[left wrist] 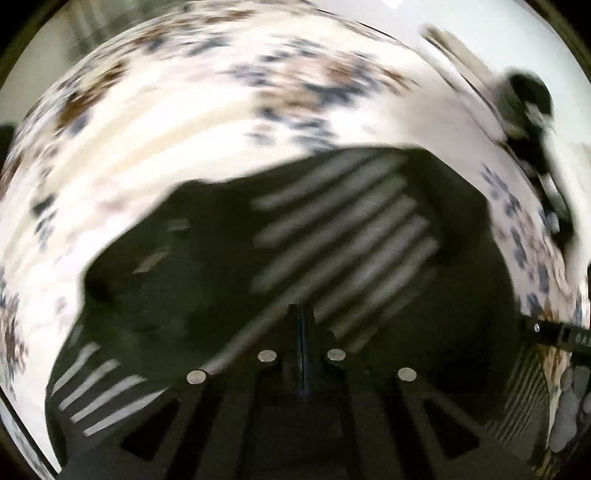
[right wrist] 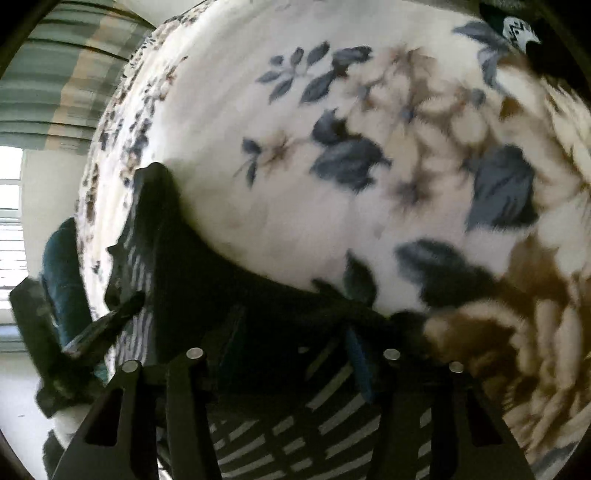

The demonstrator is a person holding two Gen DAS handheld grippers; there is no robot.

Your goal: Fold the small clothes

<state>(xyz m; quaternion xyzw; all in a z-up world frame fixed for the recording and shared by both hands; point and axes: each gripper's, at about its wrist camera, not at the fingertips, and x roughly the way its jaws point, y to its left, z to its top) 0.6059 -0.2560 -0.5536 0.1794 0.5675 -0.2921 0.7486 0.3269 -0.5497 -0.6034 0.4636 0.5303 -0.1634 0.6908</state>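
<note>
A: What takes up most of both views?

B: One floral blanket [right wrist: 295,177], cream with blue-grey leaves and brown blossoms. It fills the upper part of the left wrist view [left wrist: 184,129] too, though heavily smeared there.

A: And the piece to be folded?

B: One dark garment [left wrist: 332,229] with blocks of pale stripes lies on that blanket. In the left wrist view its body spreads from lower left toward upper right, and the stripes slant the same way. Two striped blocks can be counted there, a large one in the middle and a smaller one at lower left. In the right wrist view the garment [right wrist: 177,258] runs from the bottom edge up to a raised peak at the left.

A: How do the grippers stand?

B: The left gripper [left wrist: 303,325] has its fingers pressed together with hardly a gap, at the cloth's edge; whether fabric is pinched between them cannot be told. The right gripper [right wrist: 291,354] has its fingers spread wide, with striped cloth lying between and beneath them; a grip is not evident.

A: Any writing?

B: A dark bar [left wrist: 561,334] at the right edge of the left wrist view bears pale characters, too blurred to read. A small patterned patch [right wrist: 517,31] shows top right in the right view, with no legible text.
</note>
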